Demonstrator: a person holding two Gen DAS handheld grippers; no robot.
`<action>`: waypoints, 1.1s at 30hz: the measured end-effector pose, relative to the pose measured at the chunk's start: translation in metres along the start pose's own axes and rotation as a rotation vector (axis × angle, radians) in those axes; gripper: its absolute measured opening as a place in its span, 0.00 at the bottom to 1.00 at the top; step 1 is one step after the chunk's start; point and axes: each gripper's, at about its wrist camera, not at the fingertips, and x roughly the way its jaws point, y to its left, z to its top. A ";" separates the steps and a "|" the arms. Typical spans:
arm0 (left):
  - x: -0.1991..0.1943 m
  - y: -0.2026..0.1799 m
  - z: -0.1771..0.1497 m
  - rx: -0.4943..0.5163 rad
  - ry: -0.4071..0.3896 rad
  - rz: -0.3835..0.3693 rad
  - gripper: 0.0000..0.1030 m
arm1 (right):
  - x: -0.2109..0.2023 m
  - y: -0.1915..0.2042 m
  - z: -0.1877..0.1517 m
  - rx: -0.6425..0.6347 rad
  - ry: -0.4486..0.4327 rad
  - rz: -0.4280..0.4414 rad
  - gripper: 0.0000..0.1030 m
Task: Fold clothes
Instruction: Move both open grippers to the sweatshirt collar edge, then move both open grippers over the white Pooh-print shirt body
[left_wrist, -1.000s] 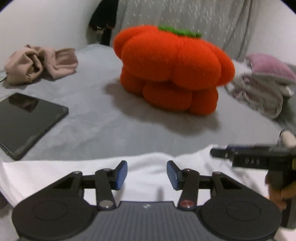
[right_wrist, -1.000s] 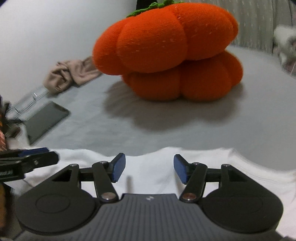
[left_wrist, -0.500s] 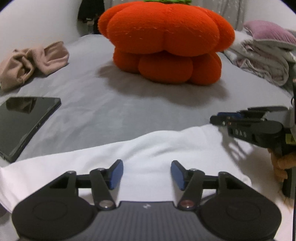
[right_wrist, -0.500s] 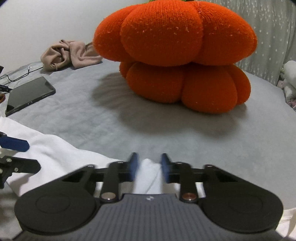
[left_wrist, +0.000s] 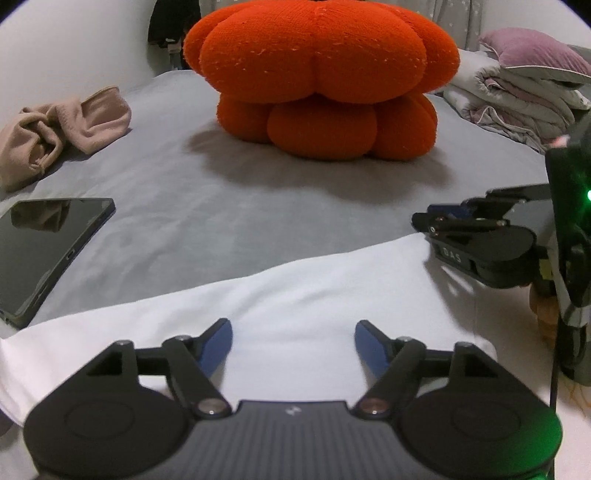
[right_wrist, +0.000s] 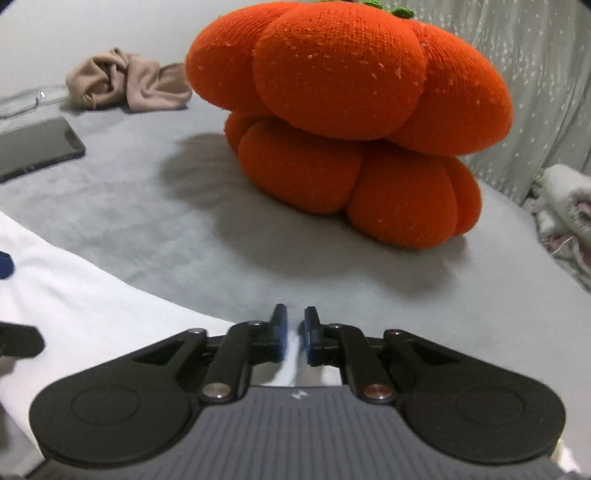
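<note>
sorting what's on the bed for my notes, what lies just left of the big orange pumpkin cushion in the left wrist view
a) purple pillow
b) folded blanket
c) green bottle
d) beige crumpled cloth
d: the beige crumpled cloth lies on the grey bed left of the pumpkin cushion, above the dark tablet.

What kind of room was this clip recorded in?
Most likely a bedroom: a grey bedsheet covers the surface, with a folded quilt and purple pillow stacked at the side and an orange knitted pumpkin cushion on it.

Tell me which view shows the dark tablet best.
The left wrist view: the tablet lies large at the left, its glossy screen and near edge clear on the grey bed. The right wrist view shows it smaller, cut by the frame edge.
</note>
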 end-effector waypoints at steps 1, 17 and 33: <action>0.000 0.000 0.000 -0.001 0.000 -0.001 0.78 | -0.002 0.000 0.002 0.009 0.005 -0.011 0.32; -0.022 0.005 0.010 -0.143 -0.091 -0.093 0.86 | -0.066 -0.032 -0.022 0.251 0.074 0.008 0.72; -0.045 -0.036 -0.002 -0.211 -0.108 -0.228 0.87 | -0.150 -0.042 -0.086 0.408 0.097 0.007 0.80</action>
